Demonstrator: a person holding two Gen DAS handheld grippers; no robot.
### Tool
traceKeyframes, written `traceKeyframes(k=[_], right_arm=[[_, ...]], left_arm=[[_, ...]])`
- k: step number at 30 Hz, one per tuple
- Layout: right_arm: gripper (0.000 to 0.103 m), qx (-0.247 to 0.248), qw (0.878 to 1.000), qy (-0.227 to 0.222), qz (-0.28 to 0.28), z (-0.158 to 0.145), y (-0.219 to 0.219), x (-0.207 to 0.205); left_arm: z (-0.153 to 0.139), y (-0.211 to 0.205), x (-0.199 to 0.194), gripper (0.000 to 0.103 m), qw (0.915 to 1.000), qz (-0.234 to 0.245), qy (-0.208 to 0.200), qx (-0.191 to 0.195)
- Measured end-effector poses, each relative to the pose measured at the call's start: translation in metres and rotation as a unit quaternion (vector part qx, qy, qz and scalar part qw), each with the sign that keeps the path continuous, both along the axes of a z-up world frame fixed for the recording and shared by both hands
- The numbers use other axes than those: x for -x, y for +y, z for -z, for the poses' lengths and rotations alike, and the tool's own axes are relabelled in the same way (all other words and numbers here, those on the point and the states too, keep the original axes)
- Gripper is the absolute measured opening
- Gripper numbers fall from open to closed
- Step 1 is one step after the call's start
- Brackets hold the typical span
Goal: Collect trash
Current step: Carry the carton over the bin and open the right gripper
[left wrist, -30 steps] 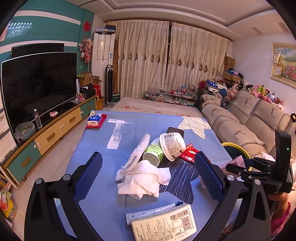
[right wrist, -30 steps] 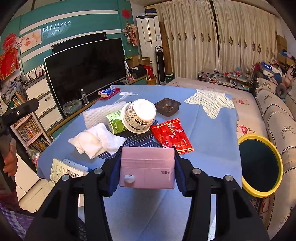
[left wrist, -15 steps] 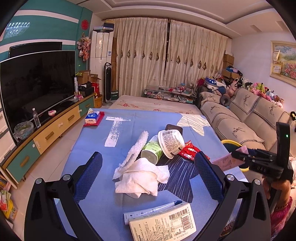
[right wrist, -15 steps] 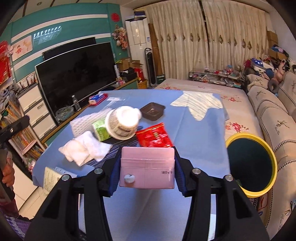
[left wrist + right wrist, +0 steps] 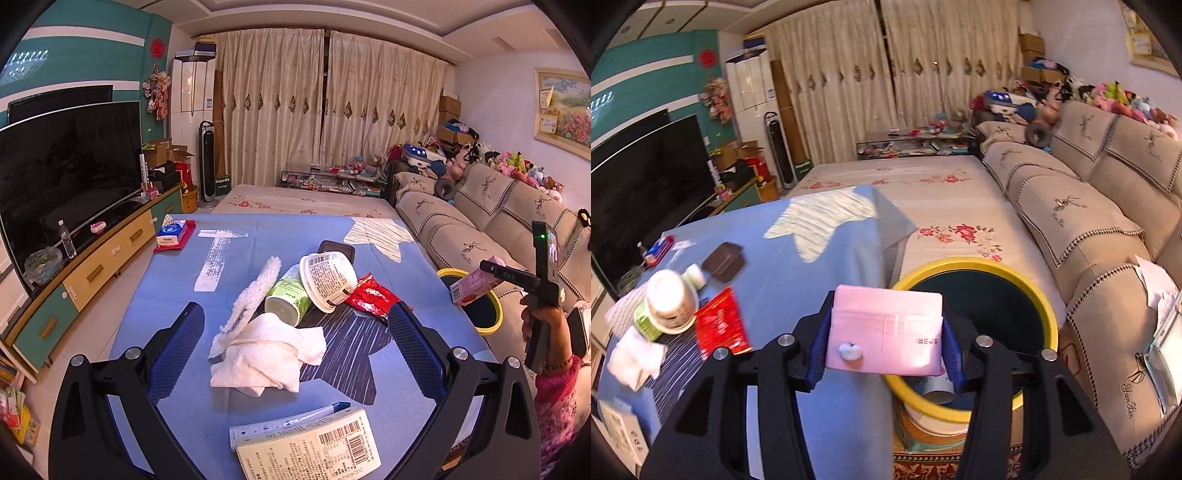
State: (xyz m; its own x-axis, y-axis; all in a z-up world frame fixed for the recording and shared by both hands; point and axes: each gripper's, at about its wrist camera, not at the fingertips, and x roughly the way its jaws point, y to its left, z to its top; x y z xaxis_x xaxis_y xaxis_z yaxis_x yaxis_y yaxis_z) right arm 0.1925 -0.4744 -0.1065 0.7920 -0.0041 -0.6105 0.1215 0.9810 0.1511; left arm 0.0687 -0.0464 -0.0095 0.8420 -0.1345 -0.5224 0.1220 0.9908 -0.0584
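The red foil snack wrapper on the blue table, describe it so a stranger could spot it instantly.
Start at the blue tablecloth and find the trash heap at its middle. The red foil snack wrapper lies flat at the heap's sofa-side edge, against the tipped white plastic tub. It is the heap's only red, shiny item.

Cream patterned curtains (image 5: pixel 332 107) cover the far wall, drawn shut. A beige cushioned sofa (image 5: pixel 480 218) lines one side beneath a framed floral painting (image 5: pixel 563 110); opposite, a black flat television (image 5: pixel 62 162) stands against a teal wall (image 5: pixel 74 62).
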Motion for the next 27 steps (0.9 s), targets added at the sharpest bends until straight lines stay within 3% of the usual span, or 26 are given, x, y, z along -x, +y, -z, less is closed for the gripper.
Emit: traceKeyframes(k=[7, 15, 27], right_arm=[[0.049, -0.006, 0.998, 0.028, 0.049, 0.024, -0.039, -0.025], [0.049, -0.007, 0.994, 0.075, 0.073, 0.065, -0.055, -0.049], [0.05, -0.005, 0.99, 0.107, 0.096, 0.088, -0.069, -0.066]], left_arm=[[0.001, -0.01, -0.005, 0.098, 0.9999, 0.005, 0.004, -0.009], [0.004, -0.021, -0.014, 0.098, 0.9997, 0.014, 0.013, -0.017], [0.008, -0.027, -0.021, 0.098, 0.9994, 0.018, 0.021, -0.022]])
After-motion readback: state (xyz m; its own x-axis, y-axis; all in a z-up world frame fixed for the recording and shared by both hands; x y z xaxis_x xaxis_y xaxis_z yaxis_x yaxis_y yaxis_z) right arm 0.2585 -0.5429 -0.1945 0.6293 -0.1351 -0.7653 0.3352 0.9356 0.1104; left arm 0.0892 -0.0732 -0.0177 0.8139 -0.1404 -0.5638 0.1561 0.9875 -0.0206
